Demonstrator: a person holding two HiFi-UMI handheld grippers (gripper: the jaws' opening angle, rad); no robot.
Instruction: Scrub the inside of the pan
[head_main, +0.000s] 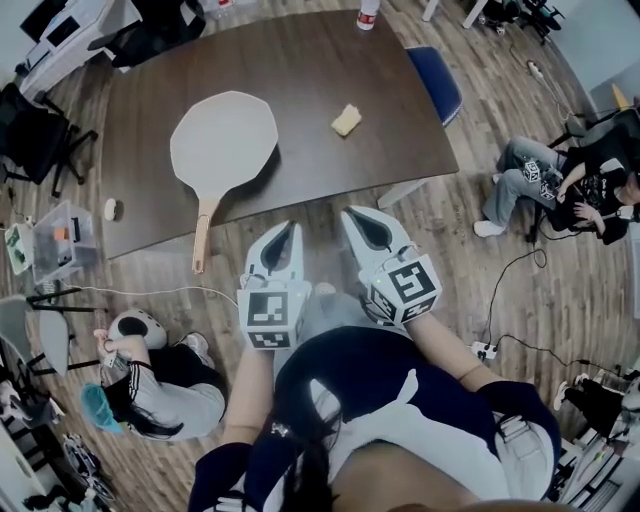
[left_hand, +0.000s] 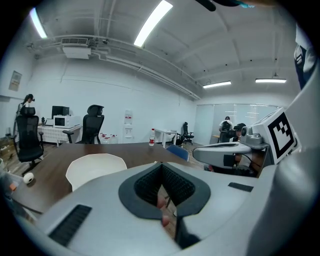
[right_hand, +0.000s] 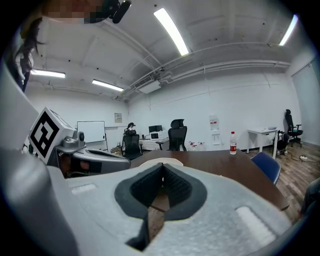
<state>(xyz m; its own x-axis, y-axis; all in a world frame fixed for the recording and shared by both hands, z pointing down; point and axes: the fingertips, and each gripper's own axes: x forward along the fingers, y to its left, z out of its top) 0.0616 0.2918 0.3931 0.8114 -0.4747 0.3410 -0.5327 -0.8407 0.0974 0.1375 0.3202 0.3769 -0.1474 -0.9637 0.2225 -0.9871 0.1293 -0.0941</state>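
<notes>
Left tongs (head_main: 291, 229) and right tongs (head_main: 351, 213) were found pressed together, empty; white wooden-handled pan (head_main: 225, 135) was noted lying on dark brown desk (head_main: 300, 60)

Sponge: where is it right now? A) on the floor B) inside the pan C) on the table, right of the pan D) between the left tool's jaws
C: the sponge lies on the table, apart from the pan, to its right in the head view.

- I saw a dark brown table (head_main: 330, 70) standing on the wood floor (head_main: 455, 265).
- A pale pan (head_main: 222, 140) lay flat on it, with its wooden handle pointing at the near edge.
- A yellow sponge (head_main: 346, 120) lay to the right of the pan, apart from it.
- A bottle (head_main: 368, 14) stood at the far edge.
- A tape roll (head_main: 110, 209) sat by the left edge.
</notes>
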